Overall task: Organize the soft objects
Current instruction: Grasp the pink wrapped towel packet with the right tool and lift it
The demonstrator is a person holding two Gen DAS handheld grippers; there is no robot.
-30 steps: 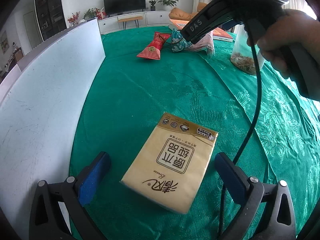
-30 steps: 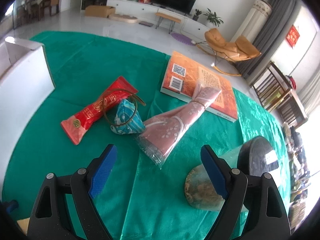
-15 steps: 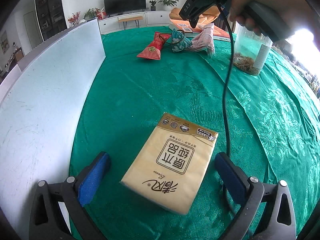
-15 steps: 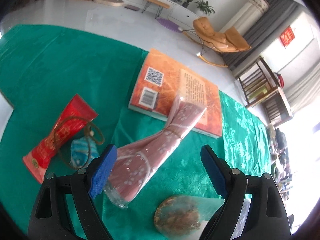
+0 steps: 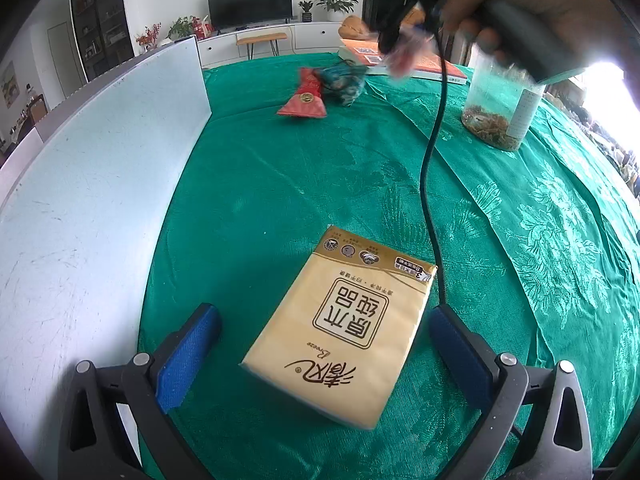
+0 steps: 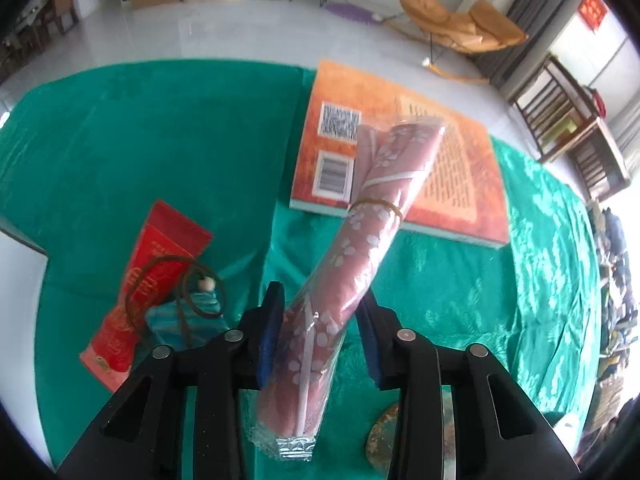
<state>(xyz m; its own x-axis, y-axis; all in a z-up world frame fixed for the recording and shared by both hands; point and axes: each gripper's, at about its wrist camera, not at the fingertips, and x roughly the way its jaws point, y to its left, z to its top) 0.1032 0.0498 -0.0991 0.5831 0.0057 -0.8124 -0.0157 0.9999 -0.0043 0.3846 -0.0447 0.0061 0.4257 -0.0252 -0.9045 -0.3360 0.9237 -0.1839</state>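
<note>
My right gripper is shut on a pink flowered cloth roll in clear wrap and holds it above the green tablecloth; its far end reaches over an orange book. A red pouch and a teal pouch with a brown cord lie to its left. My left gripper is open, its pads either side of a yellow tissue pack lying flat on the cloth. The right gripper with the roll shows blurred at the top of the left wrist view.
A white box wall stands along the left. A clear jar with dried contents stands at the right, also low in the right wrist view. The right gripper's black cable hangs down by the tissue pack.
My right gripper moved forward over the pink roll, closed on it and lifted it. The left gripper and tissue pack have not moved.
</note>
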